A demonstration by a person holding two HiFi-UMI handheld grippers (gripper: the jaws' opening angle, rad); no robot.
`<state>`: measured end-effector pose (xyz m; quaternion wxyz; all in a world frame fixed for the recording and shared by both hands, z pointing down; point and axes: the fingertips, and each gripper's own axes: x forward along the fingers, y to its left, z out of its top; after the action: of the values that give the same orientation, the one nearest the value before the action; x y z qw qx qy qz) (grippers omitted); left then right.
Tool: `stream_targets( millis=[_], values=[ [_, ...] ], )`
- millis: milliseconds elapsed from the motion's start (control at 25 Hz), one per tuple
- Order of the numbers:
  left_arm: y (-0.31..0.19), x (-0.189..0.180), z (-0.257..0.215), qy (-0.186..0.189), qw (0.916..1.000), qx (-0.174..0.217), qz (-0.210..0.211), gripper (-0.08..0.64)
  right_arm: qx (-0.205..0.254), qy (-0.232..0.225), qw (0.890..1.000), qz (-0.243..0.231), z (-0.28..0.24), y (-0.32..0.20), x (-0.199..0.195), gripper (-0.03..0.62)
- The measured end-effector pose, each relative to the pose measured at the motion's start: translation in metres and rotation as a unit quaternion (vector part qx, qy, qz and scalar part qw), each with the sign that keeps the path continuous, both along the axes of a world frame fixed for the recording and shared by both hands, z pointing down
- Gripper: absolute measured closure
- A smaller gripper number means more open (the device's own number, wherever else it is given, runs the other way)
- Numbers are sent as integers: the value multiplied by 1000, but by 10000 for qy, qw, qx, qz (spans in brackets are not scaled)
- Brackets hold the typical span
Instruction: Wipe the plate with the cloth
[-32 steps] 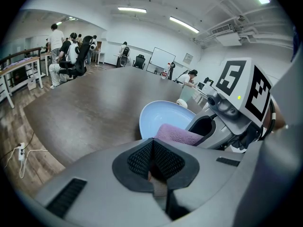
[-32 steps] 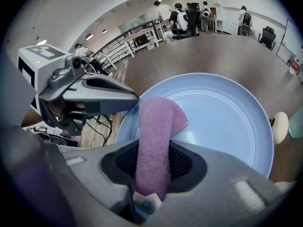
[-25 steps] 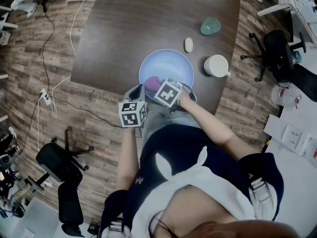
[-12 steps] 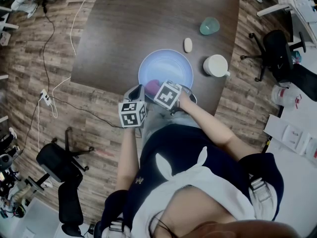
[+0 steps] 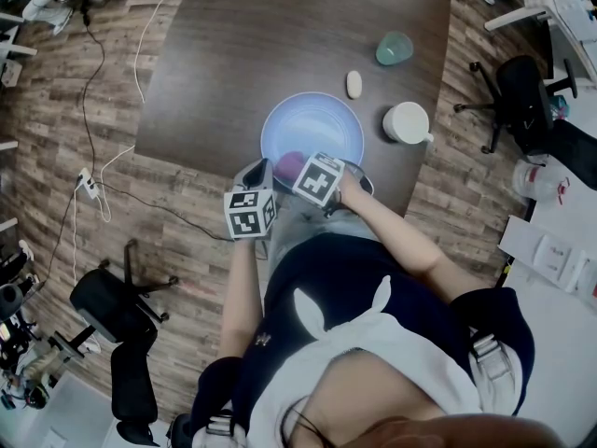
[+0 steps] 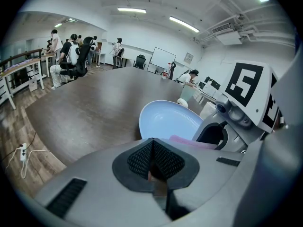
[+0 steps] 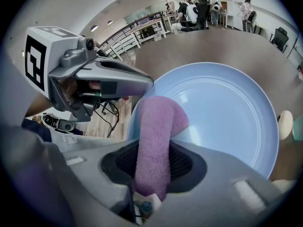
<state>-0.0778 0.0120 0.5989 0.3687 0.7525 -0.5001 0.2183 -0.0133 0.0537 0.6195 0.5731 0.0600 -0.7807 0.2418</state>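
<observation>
Purple cloth (image 7: 154,141) between right fingers (image 7: 185,167), touching plate (image 7: 227,112)

1 plate (image 5: 312,129), 1 cloth (image 5: 289,163), 1 mug (image 5: 408,123), 1 cup (image 5: 395,49), 1 oval obj. (image 5: 354,84)

Glossy smooth plate (image 5: 315,124), fuzzy cloth (image 7: 154,141)

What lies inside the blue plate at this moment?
Only the purple cloth, at the near rim of the blue plate, held by the right gripper. The rest of the plate looks bare. The surface under the cloth is covered.
</observation>
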Motion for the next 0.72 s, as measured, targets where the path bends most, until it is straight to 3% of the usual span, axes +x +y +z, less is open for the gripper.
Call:
stream_targets(
  millis=[720],
  values=[
    [-2, 1, 0, 33, 9999, -24, 103, 555, 87, -190, 9996, 187, -1, -12, 9, 457]
  ],
)
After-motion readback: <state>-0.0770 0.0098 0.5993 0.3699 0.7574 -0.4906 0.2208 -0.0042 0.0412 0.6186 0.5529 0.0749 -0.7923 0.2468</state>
